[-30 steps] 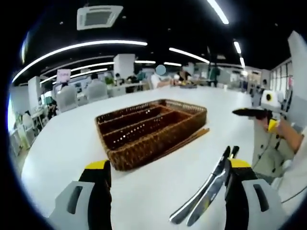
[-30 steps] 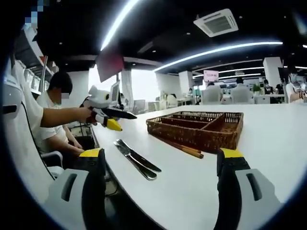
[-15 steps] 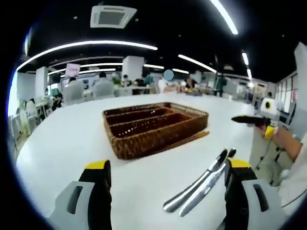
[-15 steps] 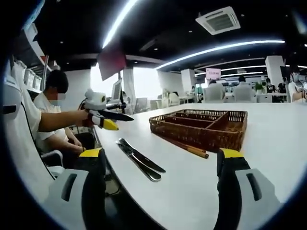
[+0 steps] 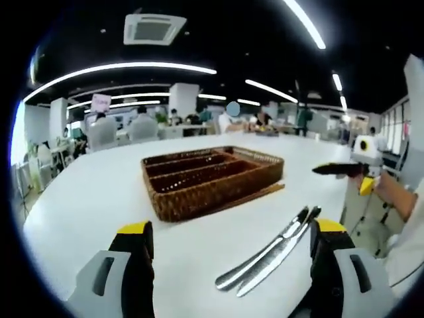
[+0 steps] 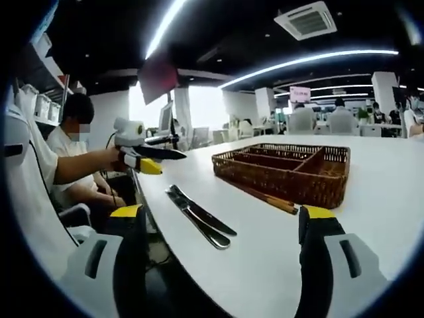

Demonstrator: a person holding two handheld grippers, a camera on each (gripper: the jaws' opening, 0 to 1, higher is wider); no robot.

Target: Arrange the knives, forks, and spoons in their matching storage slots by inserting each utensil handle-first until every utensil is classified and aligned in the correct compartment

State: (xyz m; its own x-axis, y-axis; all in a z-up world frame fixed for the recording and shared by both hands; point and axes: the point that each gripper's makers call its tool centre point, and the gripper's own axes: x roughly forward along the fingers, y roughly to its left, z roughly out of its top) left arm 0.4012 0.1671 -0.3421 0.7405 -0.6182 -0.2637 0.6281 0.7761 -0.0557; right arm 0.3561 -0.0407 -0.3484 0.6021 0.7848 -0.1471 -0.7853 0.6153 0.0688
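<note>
Looking at progress first: the wicker tray looks empty in every slot we can see, so nothing is sorted yet, by our read. Two knives lie side by side on the white table, near the tray's front corner and apart from it; same pair shows in the right gripper view. Chopsticks lie just beside the tray's long wall, maybe touching it, can't tell. No forks or spoons that we can make out. So the whole job is left, approx. all utensils still to go in handle-first.

Pose: our left gripper hovers over the table short of the tray, jaws spread wide, pinching nothing, w/ the knives lying just inside its right jaw. Our right gripper likewise hangs short of the tray, jaws wide apart & empty, knives between them in view.

Beyond the tray: another person sits at the table edge holding a similar gripper.
</note>
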